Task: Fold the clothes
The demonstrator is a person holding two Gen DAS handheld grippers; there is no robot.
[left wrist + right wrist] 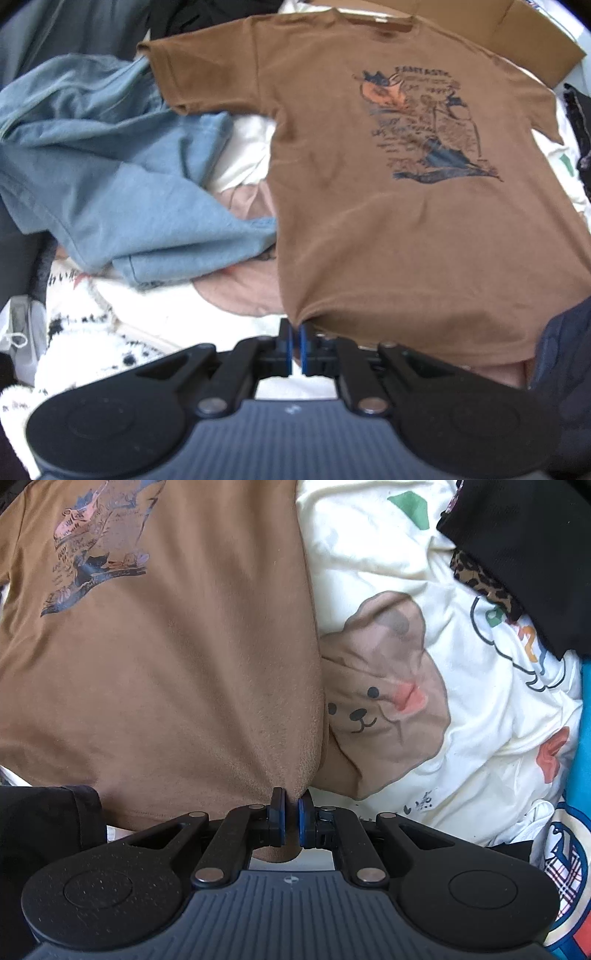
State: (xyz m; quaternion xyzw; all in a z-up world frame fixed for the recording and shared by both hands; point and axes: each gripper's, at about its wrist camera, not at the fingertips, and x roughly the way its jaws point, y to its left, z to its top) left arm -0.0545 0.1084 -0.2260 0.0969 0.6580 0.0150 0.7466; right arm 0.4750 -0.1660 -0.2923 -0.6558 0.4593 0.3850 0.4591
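T-shirt (pixel 388 229) print lettering blurred, unreadable

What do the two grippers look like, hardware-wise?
Identical: left gripper and right gripper have black linkage arms with silver pivot pins, blue pads on black fingers, a ribbed dark grey body and round black side housings. No cables visible.

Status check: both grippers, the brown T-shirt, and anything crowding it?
Left gripper shut on brown T-shirt hem corner. Right gripper shut on the other corner. Shirt spread print-up. Blue garment and bear-print cloth alongside.
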